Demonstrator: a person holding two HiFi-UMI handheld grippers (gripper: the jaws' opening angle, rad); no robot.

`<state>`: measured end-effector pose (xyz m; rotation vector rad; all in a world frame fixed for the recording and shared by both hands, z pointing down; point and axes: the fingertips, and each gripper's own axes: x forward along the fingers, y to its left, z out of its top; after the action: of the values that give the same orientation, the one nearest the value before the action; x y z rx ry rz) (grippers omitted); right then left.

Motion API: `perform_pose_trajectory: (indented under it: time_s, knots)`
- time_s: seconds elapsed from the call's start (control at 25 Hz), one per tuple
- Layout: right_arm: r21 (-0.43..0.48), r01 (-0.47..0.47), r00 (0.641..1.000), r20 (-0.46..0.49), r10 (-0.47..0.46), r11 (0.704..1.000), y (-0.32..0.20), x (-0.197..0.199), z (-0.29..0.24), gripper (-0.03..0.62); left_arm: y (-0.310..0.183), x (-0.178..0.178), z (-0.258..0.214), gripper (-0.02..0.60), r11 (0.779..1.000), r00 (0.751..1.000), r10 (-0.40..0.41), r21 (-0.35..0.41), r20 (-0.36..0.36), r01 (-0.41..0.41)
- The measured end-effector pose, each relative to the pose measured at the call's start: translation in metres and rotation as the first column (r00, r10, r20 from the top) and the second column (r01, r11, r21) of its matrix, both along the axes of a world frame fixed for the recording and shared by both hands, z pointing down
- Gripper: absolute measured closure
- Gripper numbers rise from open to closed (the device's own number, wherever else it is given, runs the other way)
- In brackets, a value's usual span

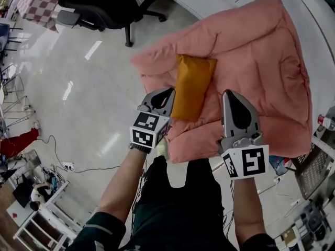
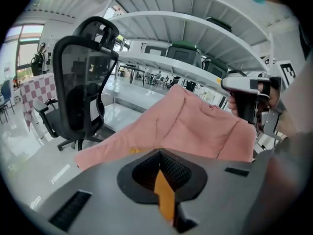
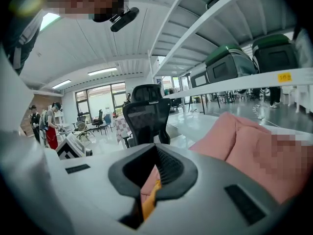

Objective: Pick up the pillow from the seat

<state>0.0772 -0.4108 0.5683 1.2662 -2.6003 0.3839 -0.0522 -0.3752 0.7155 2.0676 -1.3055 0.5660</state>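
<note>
An orange pillow (image 1: 192,85) lies on the pink padded seat (image 1: 256,51). My left gripper (image 1: 166,94) is at the pillow's lower left edge, jaws together; whether it touches the fabric I cannot tell. In the left gripper view the jaws (image 2: 159,152) meet at the tip, and a strip of the orange pillow (image 2: 165,195) shows in the slot behind them, with the seat (image 2: 190,126) beyond. My right gripper (image 1: 229,95) hovers over the seat a little right of the pillow, also shut. In its own view the tips (image 3: 156,147) meet, with the orange pillow (image 3: 149,202) and pink seat (image 3: 254,146) behind.
A black office chair (image 1: 110,4) stands on the shiny floor left of the seat, also seen as the chair (image 2: 80,97). White shelving (image 2: 195,67) with green boxes runs behind. Cables (image 1: 57,166) lie on the floor at left, and a wire crate (image 1: 316,161) stands at right.
</note>
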Motion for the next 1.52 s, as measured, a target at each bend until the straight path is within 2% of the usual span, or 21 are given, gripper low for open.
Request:
perform_pose_trajectory:
  time_s: [0.12,0.24,0.28,0.52,0.68,0.76,0.92,1.28,1.4,1.52]
  knots:
    - [-0.033,0.019,1.0,-0.01,-0.019,0.999,-0.003,-0.002,0.027,0.591,0.005,0.001,0.043,0.58,0.997,1.0,0.013,-0.073,0.004,-0.013]
    - [-0.063,0.033,0.999,-0.018,-0.034,0.997,-0.003,-0.005,0.05,0.591,0.012,0.0,0.086,0.571,0.99,1.0,0.012,-0.137,-0.027,-0.016]
    - [-0.074,0.036,0.999,-0.02,-0.037,0.997,-0.003,-0.006,0.059,0.591,0.013,0.001,0.099,0.506,0.988,0.999,0.01,-0.155,-0.044,-0.016]
    - [-0.138,0.049,0.998,-0.019,-0.052,0.989,0.005,-0.006,0.103,0.591,0.022,0.001,0.162,0.419,0.973,0.996,0.007,-0.228,-0.085,-0.026]
    - [-0.162,0.051,0.998,-0.018,-0.055,0.985,0.006,-0.007,0.118,0.591,0.022,0.002,0.19,0.314,0.965,0.988,0.007,-0.259,-0.153,-0.047]
    - [-0.171,0.053,0.998,-0.017,-0.057,0.984,0.005,-0.008,0.124,0.591,0.023,0.003,0.203,0.294,0.96,0.987,0.028,-0.273,-0.156,-0.07]
    - [-0.197,0.06,0.998,-0.022,-0.065,0.979,0.007,-0.008,0.137,0.591,0.026,0.007,0.227,0.287,0.951,0.983,0.022,-0.3,-0.181,-0.077]
    - [-0.232,0.05,0.998,-0.035,-0.06,0.971,0.018,-0.003,0.15,0.591,0.026,0.013,0.244,0.284,0.945,0.976,0.022,-0.315,-0.217,-0.092]
    - [-0.237,0.044,0.998,-0.035,-0.054,0.971,0.018,0.0,0.152,0.591,0.025,0.016,0.246,0.298,0.944,0.972,0.022,-0.316,-0.233,-0.097]
    - [-0.24,0.04,0.998,-0.032,-0.049,0.97,0.02,0.003,0.154,0.591,0.026,0.018,0.246,0.342,0.942,0.973,0.028,-0.319,-0.231,-0.103]
